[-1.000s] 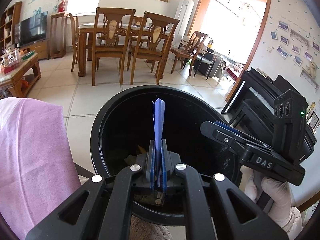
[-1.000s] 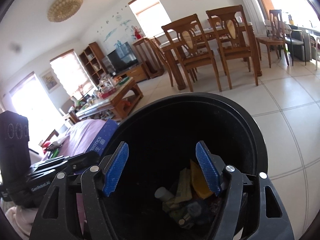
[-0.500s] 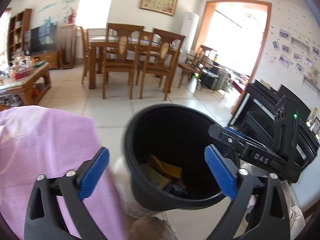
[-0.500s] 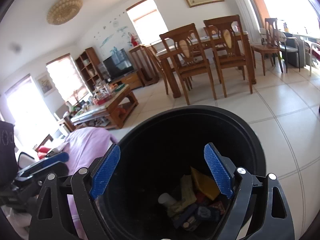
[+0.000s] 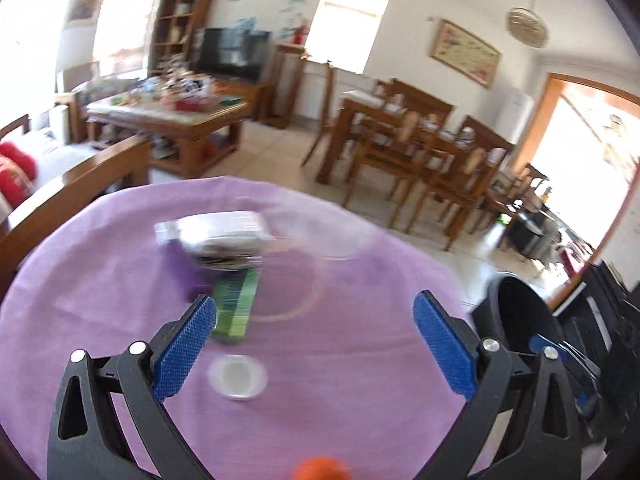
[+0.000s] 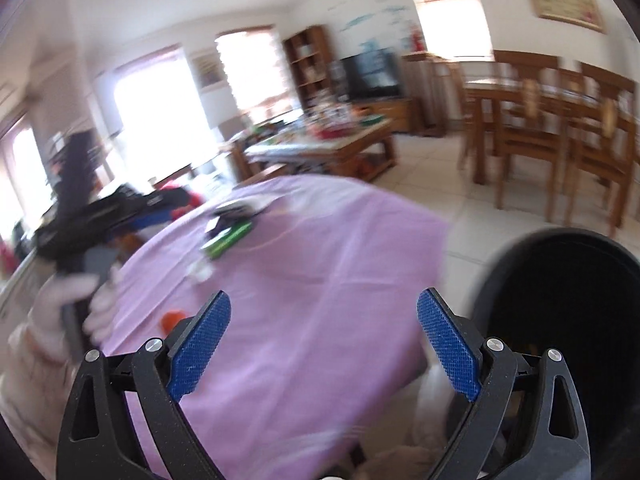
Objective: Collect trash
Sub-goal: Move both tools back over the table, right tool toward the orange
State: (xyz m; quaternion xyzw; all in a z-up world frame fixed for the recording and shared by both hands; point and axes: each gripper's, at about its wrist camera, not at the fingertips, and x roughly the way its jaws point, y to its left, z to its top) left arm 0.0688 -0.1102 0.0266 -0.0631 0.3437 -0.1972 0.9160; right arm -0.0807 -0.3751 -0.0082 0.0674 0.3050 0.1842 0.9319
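Purple-clothed desk [image 5: 120, 280] filling the near view, living room blurred behind. Left claw [image 5: 316, 344] spread wide and holding nothing, right claw [image 6: 324, 344] likewise gaping and bare. Nearest the front edge: orange scrap [image 5: 322, 469], then white cap [image 5: 238, 377], then green packet [image 5: 236, 308], then white wrapper [image 5: 216, 236] toward the far edge. Black bin [image 6: 560, 320] just off the right edge. Likely risk: hasty pinch skidding the flat cap or bunching the cloth.

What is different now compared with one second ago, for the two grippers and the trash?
The left gripper let go of the blue scrap into the black bin, opened, and swung back over the purple cloth. The right gripper also turned from the bin toward the table, staying open and empty.
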